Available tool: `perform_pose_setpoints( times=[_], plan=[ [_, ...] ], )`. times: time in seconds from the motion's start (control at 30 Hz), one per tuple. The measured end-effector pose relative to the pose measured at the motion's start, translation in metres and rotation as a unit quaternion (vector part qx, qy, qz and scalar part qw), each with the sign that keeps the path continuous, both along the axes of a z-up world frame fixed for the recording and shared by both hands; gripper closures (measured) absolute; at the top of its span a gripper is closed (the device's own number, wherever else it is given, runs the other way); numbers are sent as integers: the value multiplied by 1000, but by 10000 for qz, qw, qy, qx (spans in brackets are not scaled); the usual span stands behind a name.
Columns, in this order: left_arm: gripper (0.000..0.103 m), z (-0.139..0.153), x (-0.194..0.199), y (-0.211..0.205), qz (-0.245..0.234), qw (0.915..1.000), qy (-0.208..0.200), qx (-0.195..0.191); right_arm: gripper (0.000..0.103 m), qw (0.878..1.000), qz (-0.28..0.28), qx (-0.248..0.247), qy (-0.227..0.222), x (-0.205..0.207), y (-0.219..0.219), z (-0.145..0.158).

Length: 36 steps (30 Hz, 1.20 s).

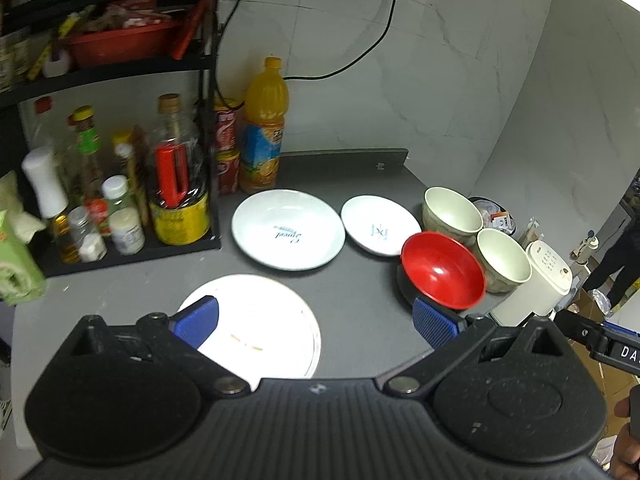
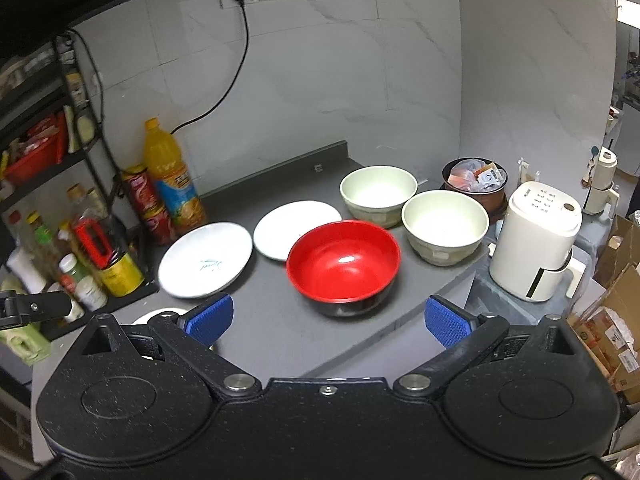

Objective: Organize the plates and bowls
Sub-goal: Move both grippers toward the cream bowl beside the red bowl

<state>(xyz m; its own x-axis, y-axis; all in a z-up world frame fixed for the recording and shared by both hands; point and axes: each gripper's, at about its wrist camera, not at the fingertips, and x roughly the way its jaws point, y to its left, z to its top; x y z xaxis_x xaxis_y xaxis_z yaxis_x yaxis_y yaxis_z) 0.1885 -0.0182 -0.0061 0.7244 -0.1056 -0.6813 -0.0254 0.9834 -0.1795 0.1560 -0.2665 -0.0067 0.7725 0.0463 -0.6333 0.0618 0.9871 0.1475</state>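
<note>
The right gripper [image 2: 327, 320], spread wide and empty, faces the glossy red round bowl [image 2: 343, 264] at the grey countertop's [image 2: 264, 332] edge; a clumsy nudge could tip it off. The left gripper [image 1: 316, 322] gapes above a white plate [image 1: 260, 320].

The left claw [image 1: 316, 322] and the right claw [image 2: 328, 320] both gape wide, gripping nothing.
</note>
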Motion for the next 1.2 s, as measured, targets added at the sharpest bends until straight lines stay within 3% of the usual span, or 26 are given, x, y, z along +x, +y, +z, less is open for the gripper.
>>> perform_pose_setpoints(
  times=[0.43, 0.7, 1.2],
  plan=[
    [1, -1, 81, -12, -613, 9980, -34, 150, 0, 9994, -344, 24, 84, 57, 9, -7],
    [1, -3, 112, -22, -611, 9979, 130, 152, 0, 9990, -406, 60, 153, 77, 8, -9],
    [1, -17, 174, -97, -778, 9960, 342, 292, 0, 9981, -496, 129, 351, 130, -64, -27]
  ],
)
